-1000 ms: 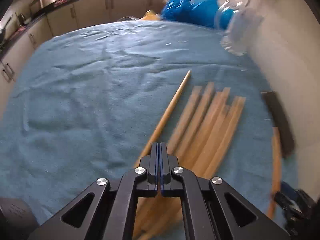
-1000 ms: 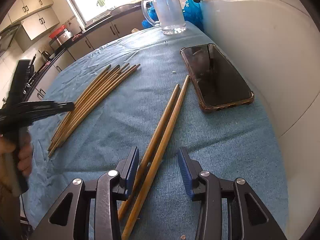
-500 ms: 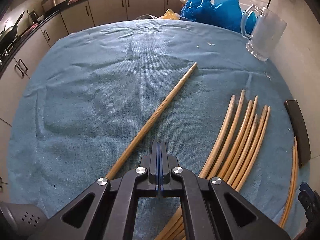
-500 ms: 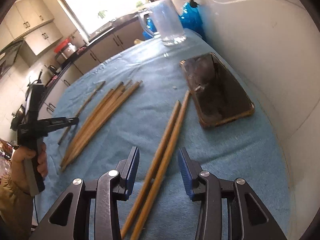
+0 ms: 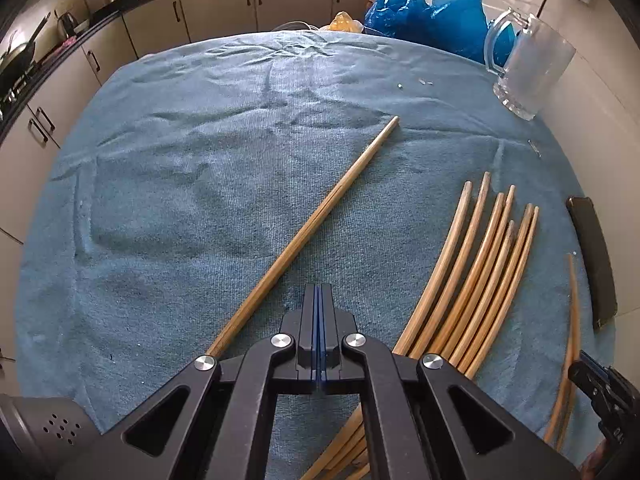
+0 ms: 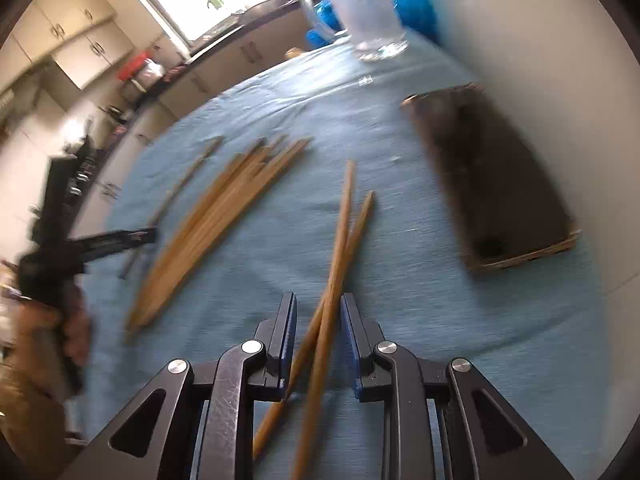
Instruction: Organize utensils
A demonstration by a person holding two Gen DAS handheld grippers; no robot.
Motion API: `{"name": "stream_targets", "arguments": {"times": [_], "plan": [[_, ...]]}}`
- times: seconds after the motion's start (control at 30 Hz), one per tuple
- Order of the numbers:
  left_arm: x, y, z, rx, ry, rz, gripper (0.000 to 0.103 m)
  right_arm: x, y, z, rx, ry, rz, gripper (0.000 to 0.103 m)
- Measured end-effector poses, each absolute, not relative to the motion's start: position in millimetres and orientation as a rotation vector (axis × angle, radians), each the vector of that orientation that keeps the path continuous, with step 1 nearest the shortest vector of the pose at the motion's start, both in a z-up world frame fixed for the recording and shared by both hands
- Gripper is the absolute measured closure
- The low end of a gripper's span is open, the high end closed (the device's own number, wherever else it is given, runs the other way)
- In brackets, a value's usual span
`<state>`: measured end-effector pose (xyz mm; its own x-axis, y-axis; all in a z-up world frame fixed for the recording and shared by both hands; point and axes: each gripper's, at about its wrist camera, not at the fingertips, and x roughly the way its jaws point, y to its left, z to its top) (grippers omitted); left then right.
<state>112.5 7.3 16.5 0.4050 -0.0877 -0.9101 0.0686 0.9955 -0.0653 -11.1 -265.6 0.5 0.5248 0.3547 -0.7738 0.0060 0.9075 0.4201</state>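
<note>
Two wooden chopsticks [image 6: 343, 224] lie crossed on the blue towel [image 6: 400, 300], and they run between the fingers of my right gripper [image 6: 319, 308]. Its jaws are closing around them, with a small gap still showing beside the pads. A fanned bundle of several chopsticks [image 5: 472, 272] lies to their left; in the right wrist view the bundle [image 6: 224, 208] is blurred. One single chopstick [image 5: 320, 216] lies diagonally apart. My left gripper [image 5: 319, 292] hovers shut and empty over the towel between that single stick and the bundle.
A dark phone [image 6: 492, 176] lies by the white wall on the right. A glass mug [image 5: 528, 72] and blue plastic bags [image 5: 428, 8] stand at the far end. Kitchen cabinets [image 5: 216, 8] run beyond the towel's edge. A hand [image 6: 76, 320] holds the left gripper's handle.
My right gripper's jaws have narrowed around the two chopsticks, which now cross. Its view has shifted and blurred. The left view has swung left, so the single stick now lies apart from the bundle.
</note>
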Motion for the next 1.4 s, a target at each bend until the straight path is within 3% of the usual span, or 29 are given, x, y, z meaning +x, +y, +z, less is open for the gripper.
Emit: {"name": "stream_targets", "arguments": {"times": [0.33,0.63,0.8,0.83,0.87,0.9,0.93,1.4], "plan": [[113,16,17,-0.058,1.162,-0.120,0.103,-28,-254,4,0.123,1.028,0.011,0.092],[77,46,15,-0.227,1.256,-0.149,0.103,-36,-255,5,0.089,1.068,0.008,0.096],[61,32,33,-0.150,1.174,-0.221,0.102,-48,-256,5,0.089,1.064,0.032,0.095],[65,29,37,-0.134,1.156,-0.208,0.100,-48,-258,5,0.098,1.061,0.037,0.095],[69,25,39,-0.122,1.143,-0.202,0.086,-49,-258,5,0.105,1.059,0.038,0.095],[77,19,42,-0.107,1.129,-0.202,0.062,-50,-258,4,0.110,1.057,0.038,0.095],[83,15,43,-0.095,1.117,-0.193,0.054,-51,-259,4,0.115,1.053,0.038,0.095],[163,-23,16,0.245,1.067,0.039,0.051,-51,-272,3,0.216,1.039,0.098,0.095]]}}
